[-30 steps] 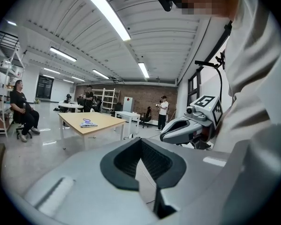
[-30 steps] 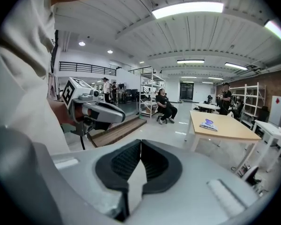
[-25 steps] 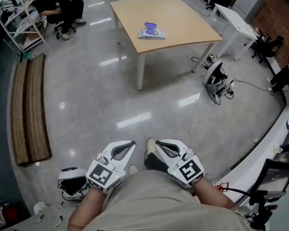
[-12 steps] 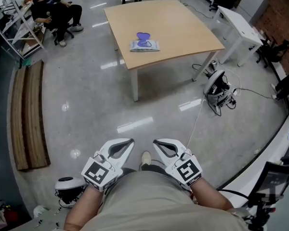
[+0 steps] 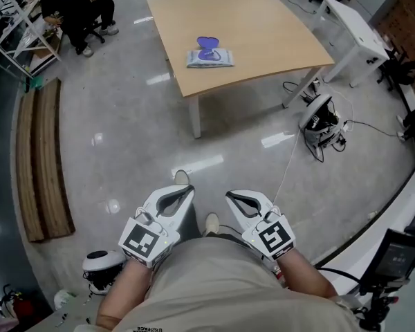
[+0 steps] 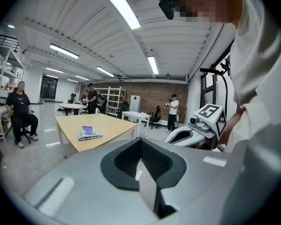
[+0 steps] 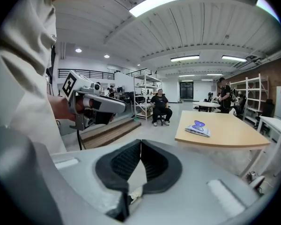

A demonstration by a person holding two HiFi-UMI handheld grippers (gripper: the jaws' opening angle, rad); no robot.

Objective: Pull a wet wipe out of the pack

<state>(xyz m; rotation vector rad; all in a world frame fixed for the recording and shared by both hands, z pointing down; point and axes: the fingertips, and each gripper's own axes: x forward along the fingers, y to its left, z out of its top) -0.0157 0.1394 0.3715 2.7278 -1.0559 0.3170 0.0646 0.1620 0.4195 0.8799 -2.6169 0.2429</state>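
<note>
The wet wipe pack (image 5: 209, 55), white with a purple lid, lies on a light wooden table (image 5: 263, 40) far ahead of me. It also shows as the pack (image 6: 89, 133) in the left gripper view and the pack (image 7: 197, 129) in the right gripper view. Both grippers hang close to the person's waist, well short of the table. My left gripper (image 5: 181, 194) has its jaws together with nothing in them, as the left gripper (image 6: 141, 142) shows close up. My right gripper (image 5: 236, 198) is likewise shut and empty, seen again as the right gripper (image 7: 140, 142).
A long wooden bench (image 5: 45, 158) runs along the floor on the left. A person (image 5: 76, 5) sits by shelves at the far left. A white table (image 5: 353, 30) stands right of the wooden one, with a cabled device (image 5: 318, 120) on the floor beside it.
The table and pack have slid lower and grown in the head view as the person walks toward them. Both grippers stay shut at waist height.
</note>
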